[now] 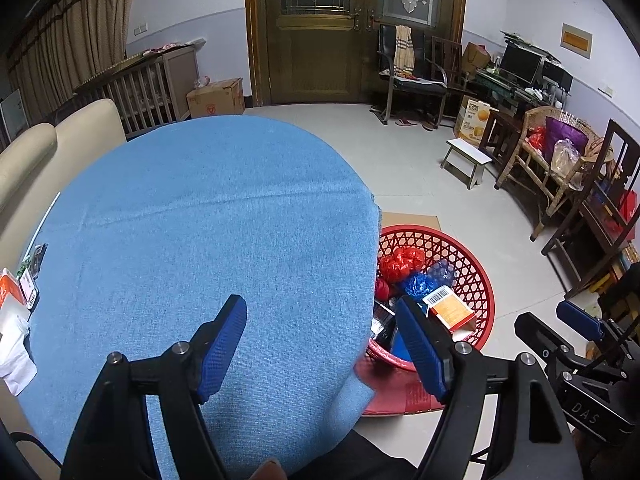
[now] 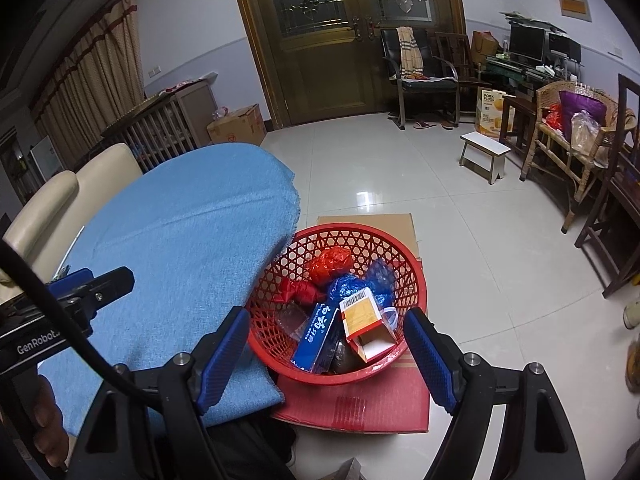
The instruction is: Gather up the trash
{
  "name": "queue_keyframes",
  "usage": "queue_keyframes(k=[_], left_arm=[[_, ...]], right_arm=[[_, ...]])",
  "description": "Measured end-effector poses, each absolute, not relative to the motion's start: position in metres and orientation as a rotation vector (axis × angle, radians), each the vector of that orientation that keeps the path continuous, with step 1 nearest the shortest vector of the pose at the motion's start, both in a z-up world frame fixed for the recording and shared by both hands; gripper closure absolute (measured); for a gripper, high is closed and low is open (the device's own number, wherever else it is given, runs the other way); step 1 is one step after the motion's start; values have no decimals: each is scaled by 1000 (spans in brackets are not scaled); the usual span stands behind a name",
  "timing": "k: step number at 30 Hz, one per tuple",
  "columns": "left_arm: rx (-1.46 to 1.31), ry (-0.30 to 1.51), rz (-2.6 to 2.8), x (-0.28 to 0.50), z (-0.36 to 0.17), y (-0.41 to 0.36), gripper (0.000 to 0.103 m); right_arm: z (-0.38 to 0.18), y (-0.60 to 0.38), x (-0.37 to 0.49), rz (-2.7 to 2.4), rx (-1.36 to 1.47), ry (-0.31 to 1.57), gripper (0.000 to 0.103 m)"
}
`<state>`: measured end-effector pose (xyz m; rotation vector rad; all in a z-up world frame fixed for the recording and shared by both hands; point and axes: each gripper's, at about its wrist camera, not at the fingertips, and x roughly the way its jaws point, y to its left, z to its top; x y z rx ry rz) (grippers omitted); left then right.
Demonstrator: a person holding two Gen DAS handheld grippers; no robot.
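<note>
Both your grippers hang wide open and empty: right gripper (image 2: 326, 354) over the red basket (image 2: 412, 280), trash piled inside, orange box (image 2: 362, 316) just ahead of its jaws. Left gripper (image 1: 320, 344) straddles the counter (image 1: 208, 216) edge; remaining scraps (image 1: 16, 300) sit far left, so swing there next.

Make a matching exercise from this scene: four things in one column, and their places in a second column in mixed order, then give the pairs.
Things
1. red basket
2. orange box
3. white stool
4. blue cloth

Places
A. draped over the table beside the basket
B. on the tiled floor near the wicker chair
C. on a flat cardboard box on the floor
D. inside the basket, barcode end up

Pairs: 1-C, 2-D, 3-B, 4-A
</note>
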<state>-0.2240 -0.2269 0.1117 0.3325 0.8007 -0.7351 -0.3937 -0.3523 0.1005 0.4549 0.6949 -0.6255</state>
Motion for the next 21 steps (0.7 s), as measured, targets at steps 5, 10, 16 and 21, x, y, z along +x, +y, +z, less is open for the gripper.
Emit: queue_keyframes(k=[5,10,16,21], left_arm=[[332,808,-736,-222,111,-227,25],[338,808,-736,-222,110,-229,22],[346,796,-739,-224,111,-232,13],[355,796,-743,-225,111,-234,13]], right_arm=[[99,-353,-392,-624,457,701,21],[98,-354,-390,-621,460,705,21],[94,-357,-390,-622,470,710,21],[93,-360,-390,-622,476,711,21]])
